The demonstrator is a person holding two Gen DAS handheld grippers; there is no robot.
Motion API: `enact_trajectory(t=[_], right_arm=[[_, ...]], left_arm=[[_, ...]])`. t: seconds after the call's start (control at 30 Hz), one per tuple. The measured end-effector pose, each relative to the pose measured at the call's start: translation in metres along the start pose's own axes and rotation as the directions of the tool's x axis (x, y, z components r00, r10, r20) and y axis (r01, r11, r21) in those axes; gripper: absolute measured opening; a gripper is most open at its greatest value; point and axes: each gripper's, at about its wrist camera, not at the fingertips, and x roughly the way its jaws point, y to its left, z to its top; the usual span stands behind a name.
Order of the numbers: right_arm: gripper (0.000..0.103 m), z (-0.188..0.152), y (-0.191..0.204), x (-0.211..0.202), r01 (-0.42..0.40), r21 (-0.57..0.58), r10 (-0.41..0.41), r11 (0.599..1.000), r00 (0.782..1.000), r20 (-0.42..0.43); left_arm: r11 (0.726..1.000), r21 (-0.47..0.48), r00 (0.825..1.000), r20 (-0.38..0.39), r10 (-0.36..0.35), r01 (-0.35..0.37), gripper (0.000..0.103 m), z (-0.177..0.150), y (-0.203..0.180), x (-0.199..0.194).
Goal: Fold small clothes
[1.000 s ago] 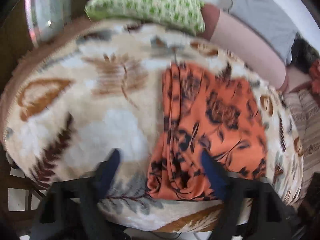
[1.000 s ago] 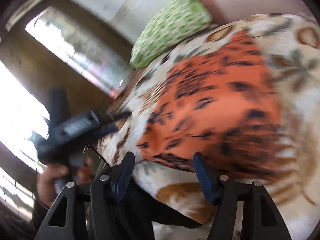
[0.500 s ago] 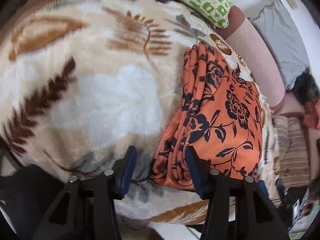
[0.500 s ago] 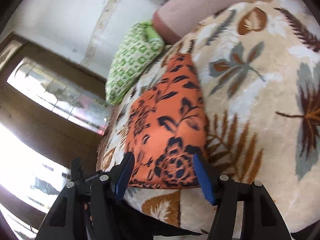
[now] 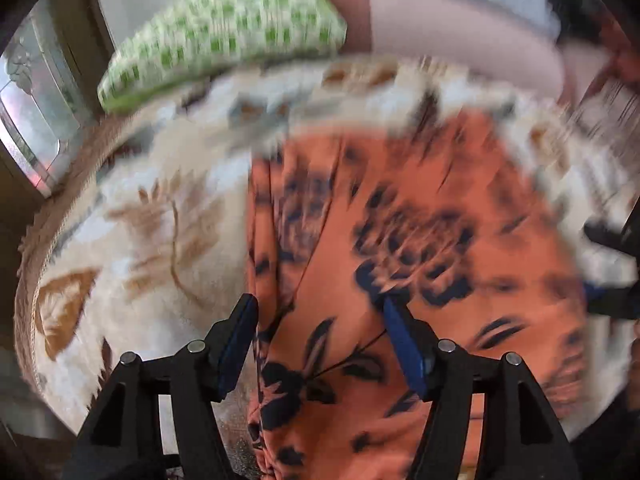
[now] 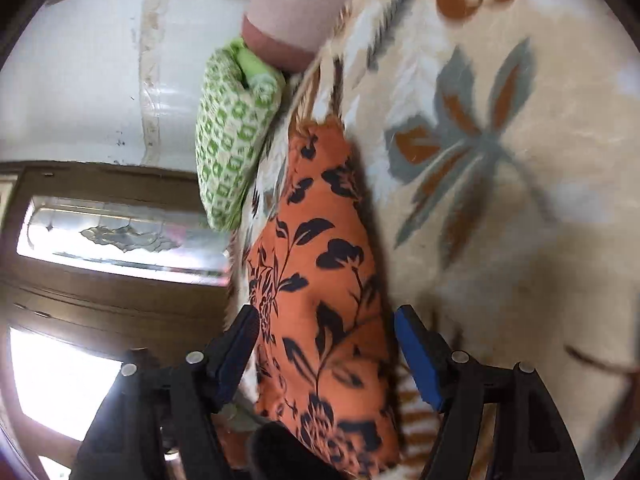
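An orange garment with a black flower print (image 5: 400, 264) lies folded on a cream leaf-patterned blanket (image 5: 152, 216). My left gripper (image 5: 320, 320) is open, its blue-padded fingers (image 5: 236, 336) straddling the garment's near left edge, just above it. In the right wrist view the same garment (image 6: 320, 280) runs away from me as a narrow strip. My right gripper (image 6: 326, 340) is open with its fingers on either side of the garment's near end. The right gripper shows at the left view's right edge (image 5: 612, 280).
A green-and-white patterned pillow (image 5: 224, 36) and a pink bolster (image 5: 448, 28) lie at the blanket's far end. A wooden door with glass panes (image 6: 100, 240) stands to the left. The blanket (image 6: 500, 200) stretches out to the right.
Both grippers have moved in over the garment's near end. The left gripper has opened wider and shifted right, now straddling the edge. The right gripper sits closer, with fabric between its fingers.
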Motion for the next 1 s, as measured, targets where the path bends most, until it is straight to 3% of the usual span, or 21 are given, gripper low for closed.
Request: enact_trajectory(t=[0.07,0.1,0.13,0.23,0.3,0.33,0.4,0.5,0.53,0.6,0.67,0.7,0.77,0.8,0.83,0.9,0.93,1.0], right_arm=[[0.073,0.001,-0.002,0.025,0.002,-0.002,-0.003,1.000,0.997,-0.076],[0.061,0.000,0.004,0.030,0.004,-0.037,-0.008,0.999,0.996,-0.088],[0.033,-0.007,0.023,0.029,0.050,-0.119,-0.057,0.992,0.997,-0.057],[0.031,-0.022,0.053,0.020,0.104,-0.224,-0.102,0.969,0.995,0.022],[0.031,-0.024,0.041,0.038,0.255,-0.251,-0.262,0.934,0.965,0.006],[0.034,-0.022,0.029,0.043,0.288,-0.239,-0.296,0.927,0.955,0.001],[0.041,-0.017,0.028,0.032,0.214,-0.197,-0.218,0.957,0.976,0.001],[0.075,-0.009,0.041,0.013,0.165,-0.209,-0.153,0.964,0.986,0.073],[0.082,-0.003,0.044,0.006,0.142,-0.204,-0.120,0.969,0.986,0.114],[0.084,0.012,0.041,0.006,0.104,-0.168,-0.084,0.980,0.989,0.123],[0.084,0.031,0.027,0.025,0.083,-0.094,-0.077,0.992,0.995,0.064],[0.084,0.041,0.016,0.045,0.055,-0.052,-0.056,0.997,0.998,-0.015],[0.074,0.047,0.008,0.062,0.106,-0.041,-0.107,0.994,0.994,-0.028],[0.046,0.045,0.010,0.063,0.083,-0.058,-0.085,0.995,0.996,-0.029],[0.034,0.040,0.024,0.060,0.082,-0.121,-0.083,0.989,0.997,-0.001],[0.032,0.029,0.052,0.054,0.181,-0.242,-0.169,0.953,0.983,0.068],[0.031,0.024,0.060,0.060,0.279,-0.306,-0.260,0.910,0.960,0.101],[0.031,0.028,0.052,0.080,0.394,-0.345,-0.392,0.852,0.917,0.081]], left_arm=[[0.999,-0.043,1.000,0.013,0.001,-0.001,0.077,-0.003,0.008,0.002],[0.998,-0.057,1.000,0.012,-0.003,0.004,0.077,-0.004,0.011,0.003],[0.998,-0.058,1.000,0.013,-0.005,0.006,0.078,-0.004,0.015,0.003],[0.998,-0.059,1.000,0.019,0.008,-0.007,0.083,-0.007,0.022,0.004],[0.995,-0.094,1.000,0.009,-0.018,0.019,0.086,-0.007,0.026,0.012],[0.995,-0.101,1.000,0.009,-0.024,0.025,0.086,-0.007,0.028,0.013],[0.996,-0.089,1.000,0.020,-0.015,0.016,0.086,-0.008,0.025,0.012],[0.994,-0.105,0.999,0.022,-0.024,0.026,0.087,-0.009,0.026,0.012],[0.994,-0.109,0.999,0.021,-0.026,0.028,0.087,-0.009,0.026,0.013],[0.993,-0.109,0.999,0.023,-0.030,0.032,0.088,-0.009,0.027,0.013],[0.992,-0.117,0.999,0.022,-0.040,0.042,0.089,-0.009,0.029,0.014],[0.992,-0.121,0.999,0.025,-0.038,0.041,0.090,-0.009,0.030,0.015],[0.992,-0.123,0.999,0.029,-0.038,0.042,0.091,-0.010,0.030,0.014],[0.992,-0.124,0.999,0.032,-0.033,0.037,0.091,-0.011,0.031,0.014],[0.991,-0.126,0.999,0.036,-0.033,0.038,0.091,-0.012,0.031,0.014],[0.992,-0.125,0.999,0.040,-0.028,0.033,0.094,-0.013,0.031,0.016],[0.992,-0.126,0.999,0.042,-0.024,0.029,0.095,-0.012,0.031,0.016],[0.991,-0.127,0.999,0.038,-0.031,0.036,0.095,-0.012,0.031,0.017]])
